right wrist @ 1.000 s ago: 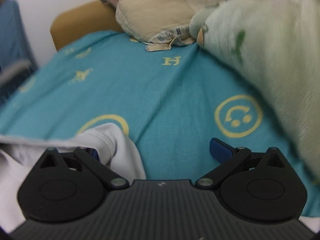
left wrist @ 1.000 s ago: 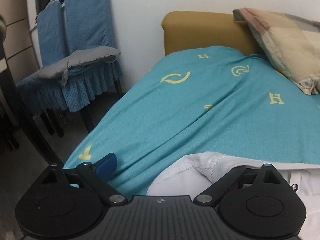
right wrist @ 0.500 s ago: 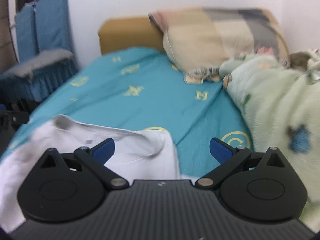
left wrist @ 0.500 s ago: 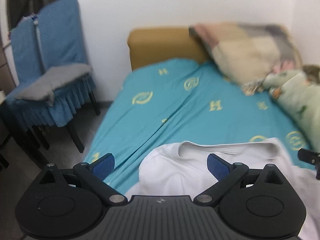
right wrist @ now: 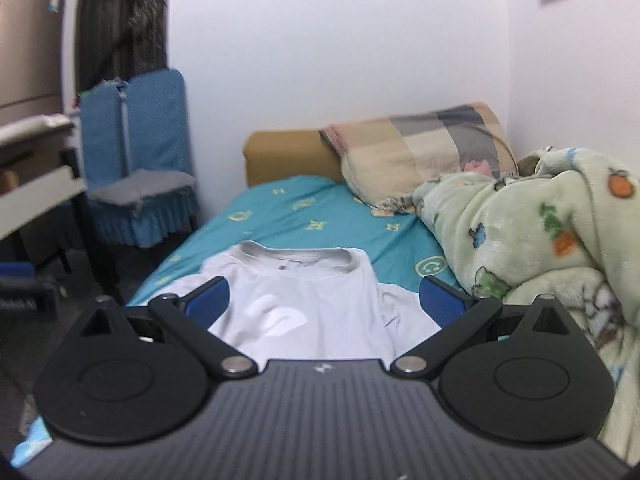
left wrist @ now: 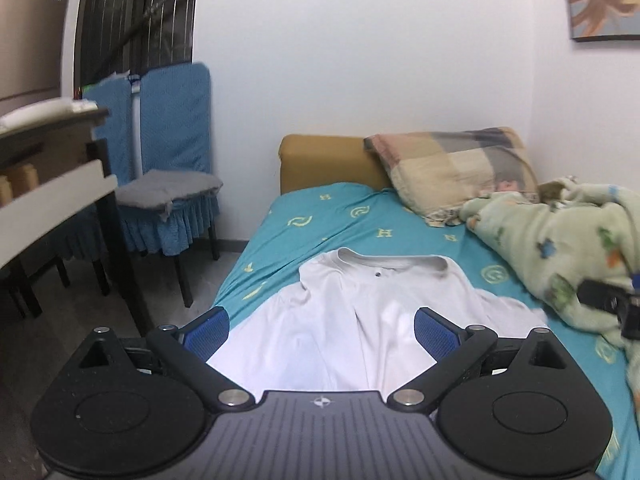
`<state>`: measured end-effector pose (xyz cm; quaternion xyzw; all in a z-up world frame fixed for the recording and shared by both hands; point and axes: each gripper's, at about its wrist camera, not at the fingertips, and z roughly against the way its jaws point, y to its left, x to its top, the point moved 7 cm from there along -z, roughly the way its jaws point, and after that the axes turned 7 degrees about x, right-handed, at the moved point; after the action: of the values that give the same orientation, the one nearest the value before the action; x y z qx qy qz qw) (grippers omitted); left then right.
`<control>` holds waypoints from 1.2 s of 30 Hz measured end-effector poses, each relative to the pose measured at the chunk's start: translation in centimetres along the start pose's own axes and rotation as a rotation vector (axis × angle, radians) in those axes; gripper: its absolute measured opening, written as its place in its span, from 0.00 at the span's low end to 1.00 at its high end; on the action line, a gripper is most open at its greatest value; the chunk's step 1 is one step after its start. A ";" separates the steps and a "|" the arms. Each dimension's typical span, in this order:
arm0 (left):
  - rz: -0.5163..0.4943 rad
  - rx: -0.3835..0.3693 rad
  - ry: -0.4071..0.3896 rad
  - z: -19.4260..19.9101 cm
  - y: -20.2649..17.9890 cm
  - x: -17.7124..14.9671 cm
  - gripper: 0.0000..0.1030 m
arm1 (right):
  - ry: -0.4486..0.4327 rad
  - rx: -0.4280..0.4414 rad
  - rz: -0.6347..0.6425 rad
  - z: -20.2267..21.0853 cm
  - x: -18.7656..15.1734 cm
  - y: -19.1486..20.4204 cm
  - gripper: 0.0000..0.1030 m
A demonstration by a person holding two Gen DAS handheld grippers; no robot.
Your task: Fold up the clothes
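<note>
A white T-shirt (left wrist: 352, 320) lies spread on the teal bed sheet (left wrist: 320, 216), collar toward the headboard. It also shows in the right wrist view (right wrist: 312, 304). My left gripper (left wrist: 322, 330) is open and empty, held above the shirt's lower part. My right gripper (right wrist: 324, 298) is open and empty, also held back above the shirt. Part of the right gripper shows at the right edge of the left wrist view (left wrist: 608, 304). Part of the left gripper shows at the left edge of the right wrist view (right wrist: 24, 288).
A checked pillow (left wrist: 452, 168) leans on the mustard headboard (left wrist: 320, 160). A green fleece blanket (right wrist: 540, 240) is heaped on the bed's right side. A blue-covered chair (left wrist: 168, 184) and a desk (left wrist: 48, 184) stand left of the bed.
Both grippers let go of the shirt's shoulders and pulled back and up from the bed. The shirt now lies spread flat on the sheet.
</note>
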<state>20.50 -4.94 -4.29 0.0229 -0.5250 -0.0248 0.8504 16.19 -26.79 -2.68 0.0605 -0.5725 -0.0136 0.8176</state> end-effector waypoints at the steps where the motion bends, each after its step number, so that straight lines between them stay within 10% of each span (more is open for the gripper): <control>1: -0.001 -0.007 -0.016 1.4 0.2 -0.6 0.97 | -0.014 0.005 -0.009 1.3 -0.2 0.4 1.00; 8: 0.005 -0.027 -0.121 7.6 1.8 -4.5 0.97 | -0.059 0.050 -0.059 5.8 -4.6 1.8 1.00; 19: 0.035 -0.015 -0.026 5.4 2.8 -7.6 0.97 | -0.064 0.016 -0.067 5.4 -5.7 1.9 0.99; 22: 0.038 -0.009 -0.003 4.7 2.9 -7.9 0.97 | -0.056 0.002 -0.059 5.4 -5.8 1.9 0.67; 26: 0.035 0.001 0.015 4.1 2.8 -8.1 0.97 | -0.056 0.036 -0.091 5.4 -5.6 1.8 0.70; 29: 0.041 0.003 0.032 3.8 2.7 -8.3 0.97 | -0.049 0.051 -0.111 5.3 -5.6 1.8 0.91; 36: 0.110 -0.011 0.106 2.1 3.3 -9.0 0.97 | -0.017 0.079 -0.173 5.3 -6.0 1.6 0.90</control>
<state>14.65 -1.06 -11.13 -0.0093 -0.4795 0.0204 0.8772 9.10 -25.10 -6.30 0.1416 -0.5723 -0.0620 0.8053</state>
